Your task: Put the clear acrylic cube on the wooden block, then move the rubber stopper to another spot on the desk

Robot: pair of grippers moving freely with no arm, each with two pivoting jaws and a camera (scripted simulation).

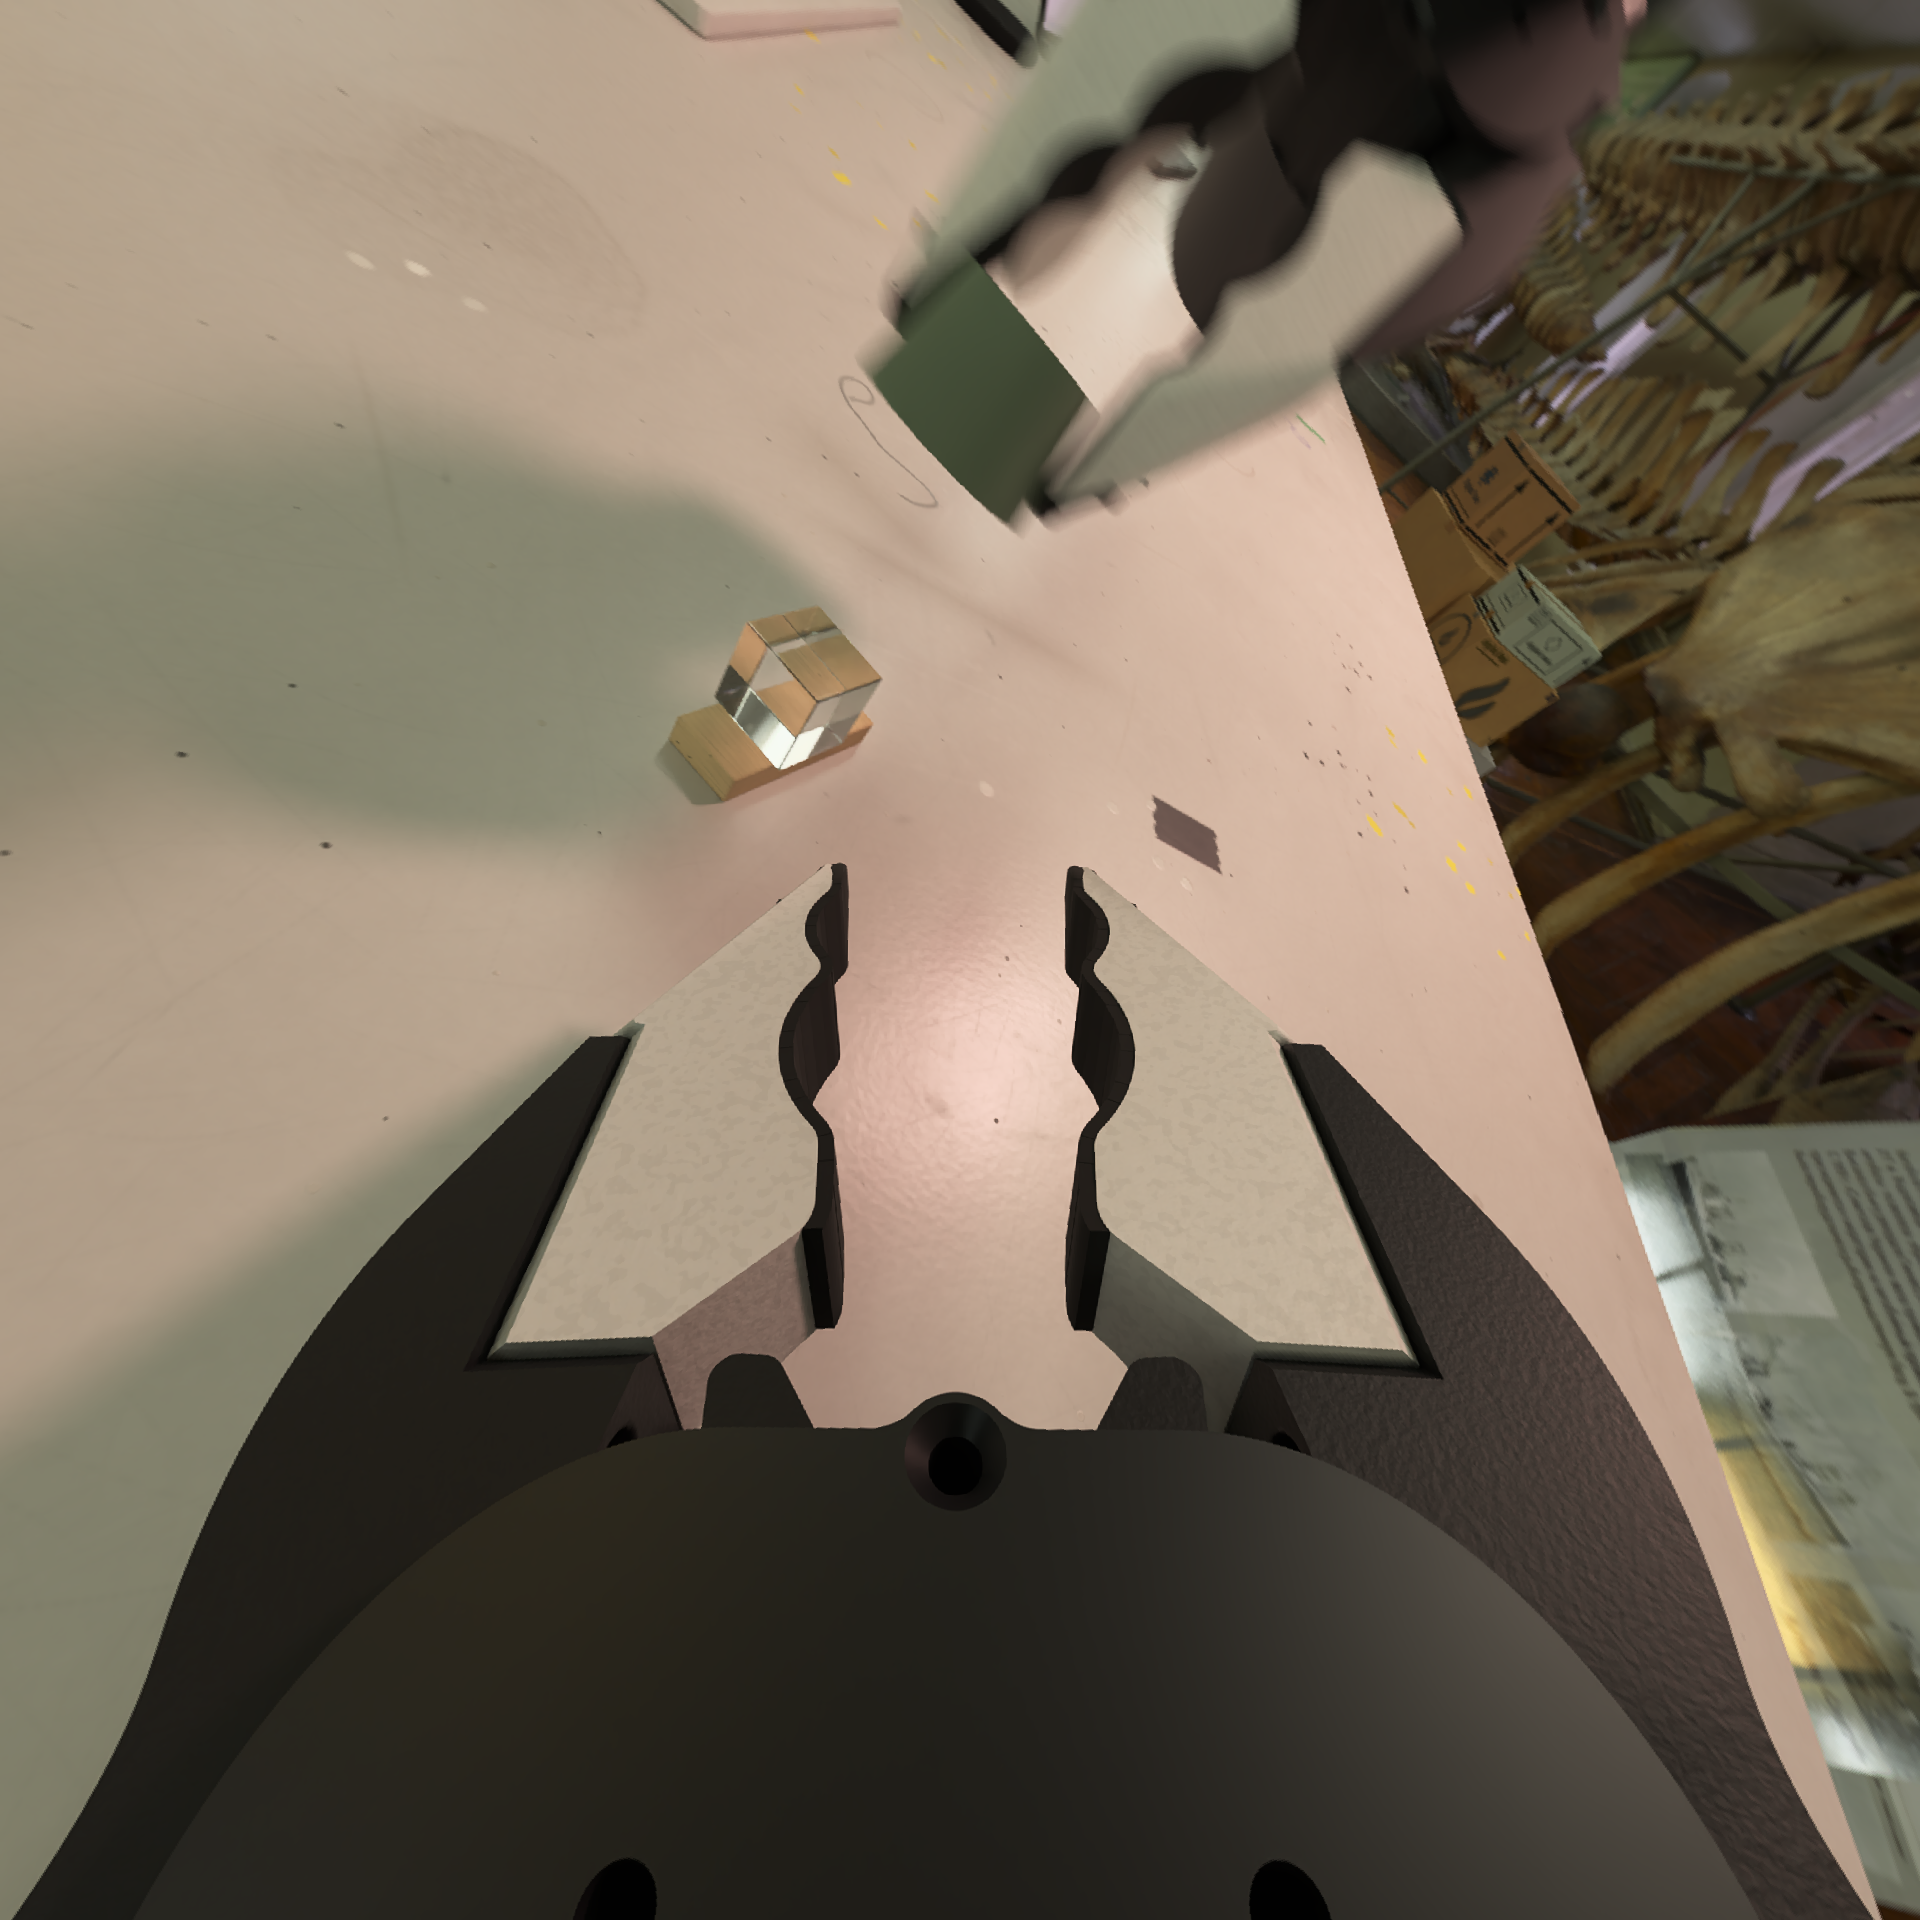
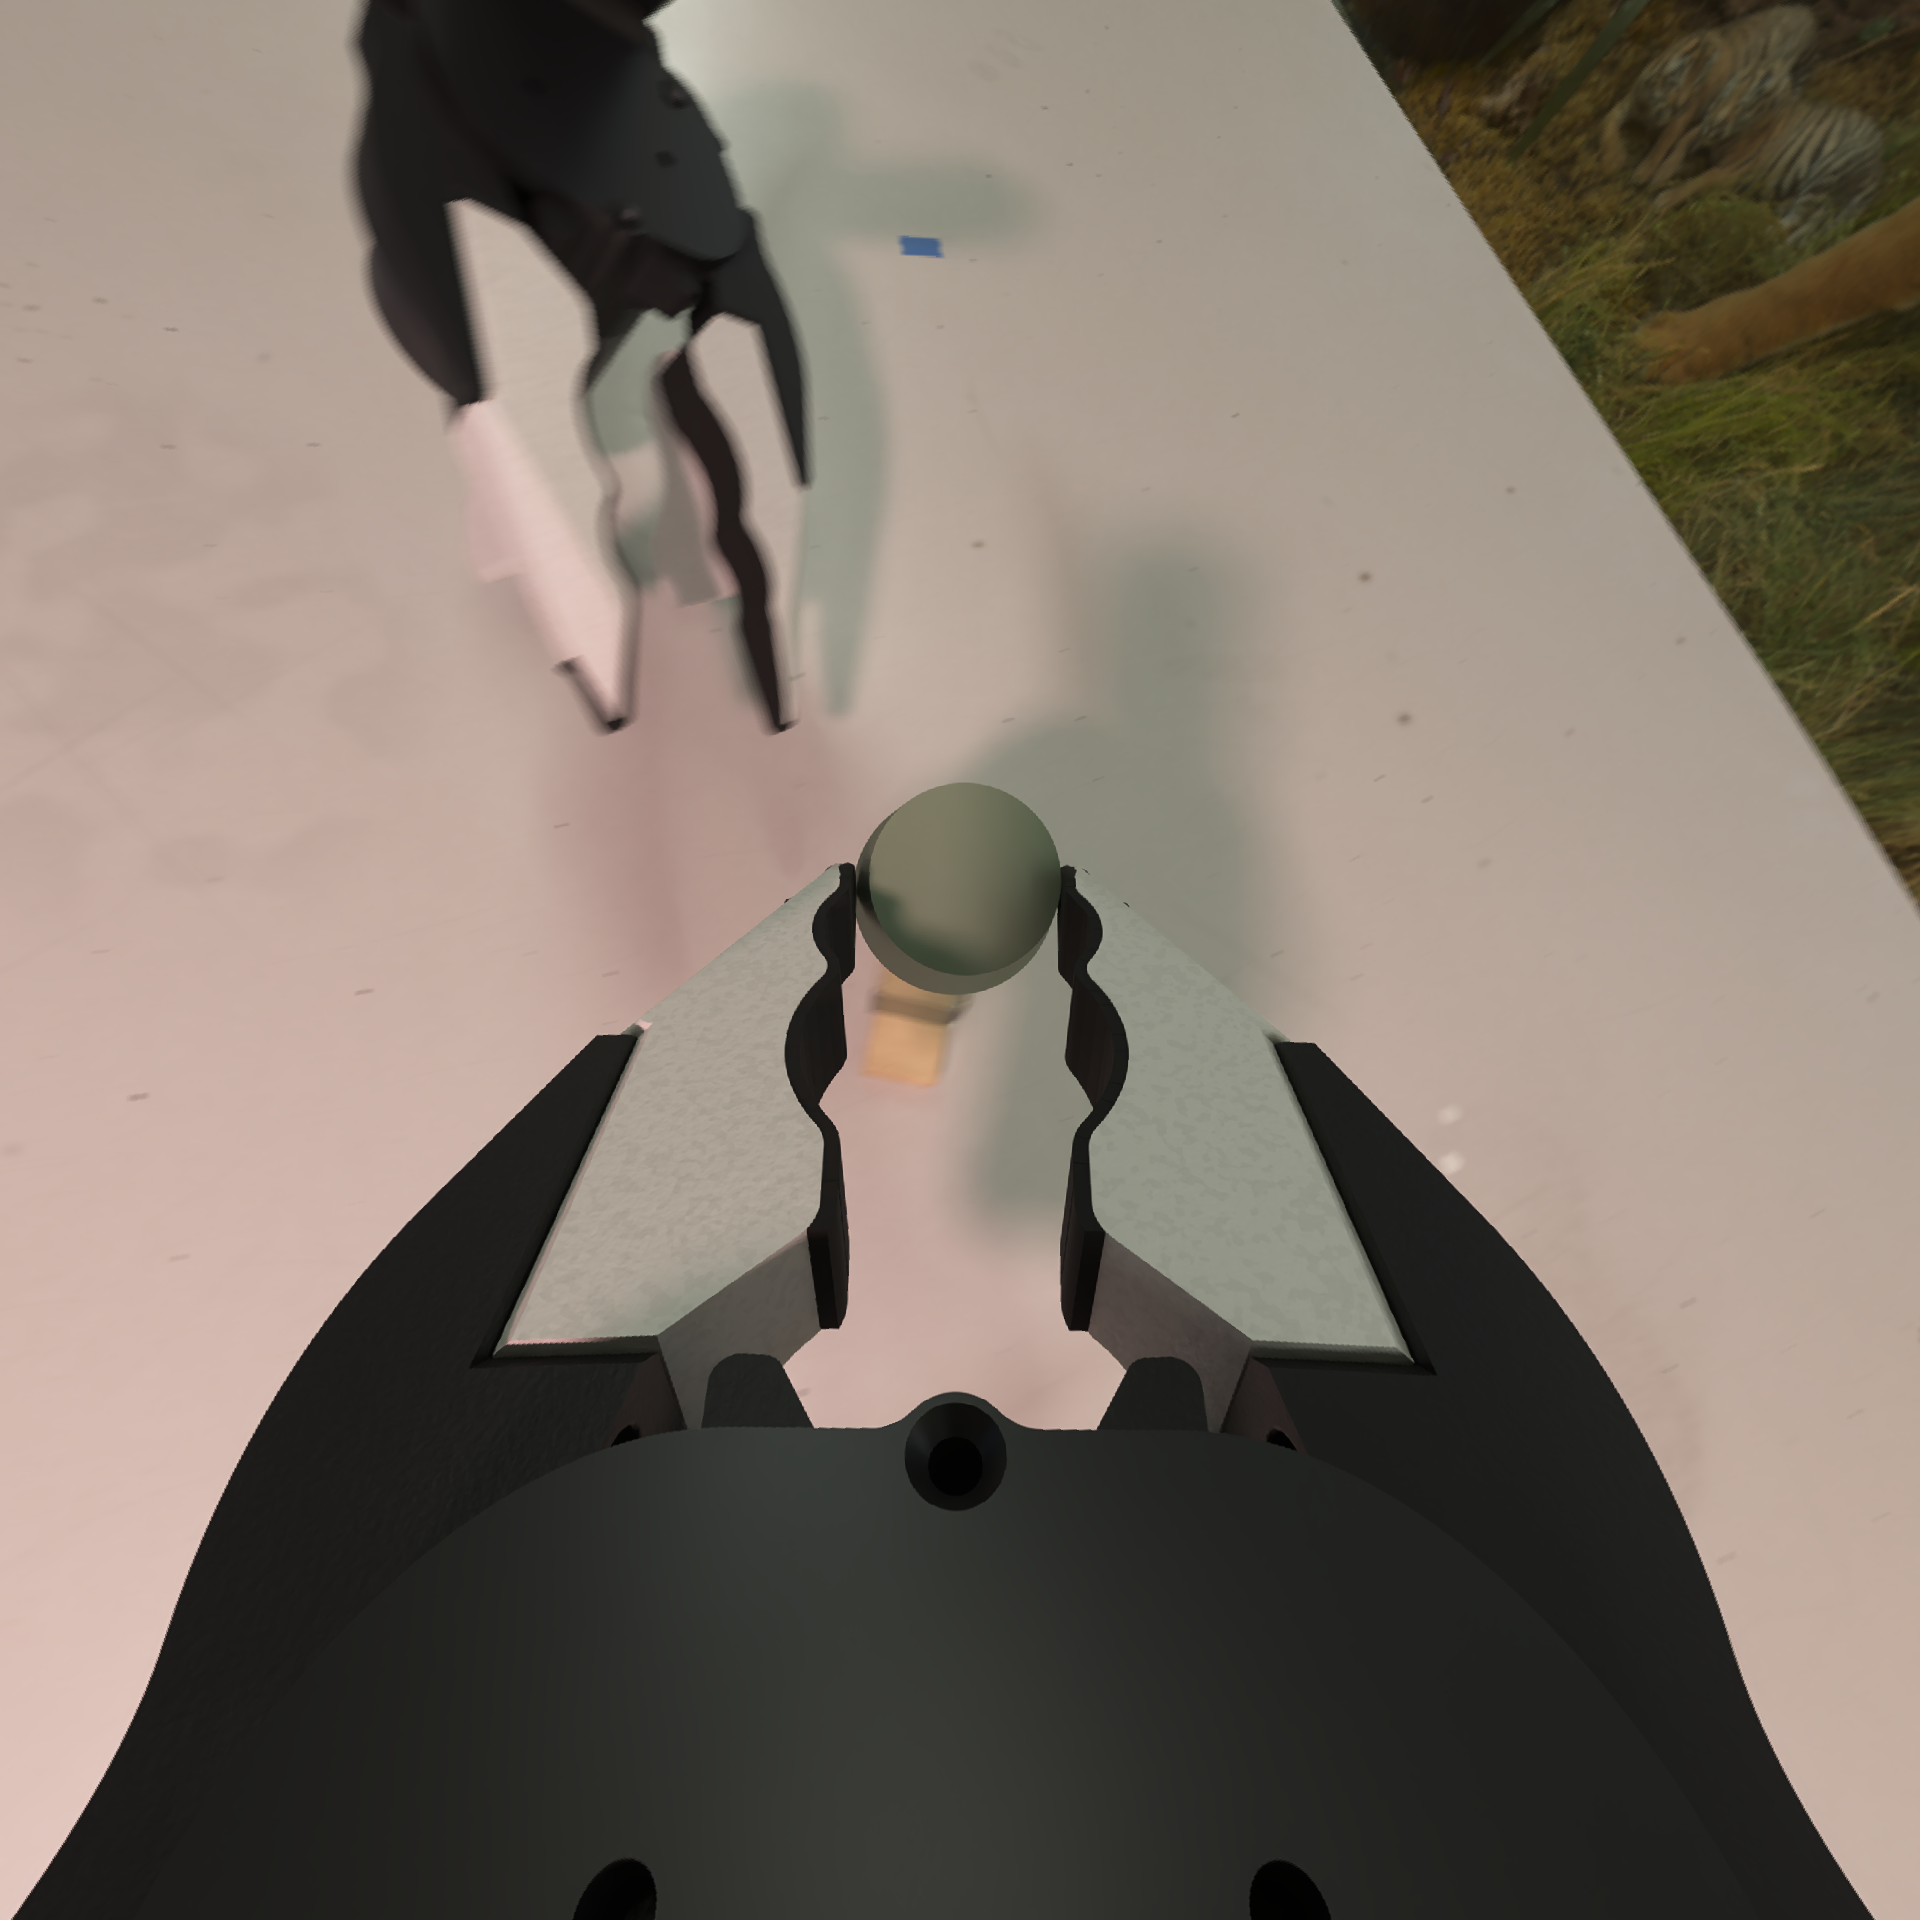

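Two grippers hang above the desk (image 1: pixel 312 312). The left gripper (image 1: pixel 956 894) is spread with nothing in it, while the clear acrylic cube (image 1: pixel 795 691) sits on the wooden block (image 1: pixel 727 764). The right gripper (image 2: pixel 956 883) pinches the rubber stopper (image 2: pixel 956 883) at its very fingertips, off the desk. So shallow a hold may let the stopper slip and fall onto the stack below.

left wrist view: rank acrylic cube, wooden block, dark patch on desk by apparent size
1. Clear acrylic cube, resting on the block.
2. Wooden block, partly hidden behind the cube, so its place against the cube is unsure.
3. Dark patch on the desk, smallest.
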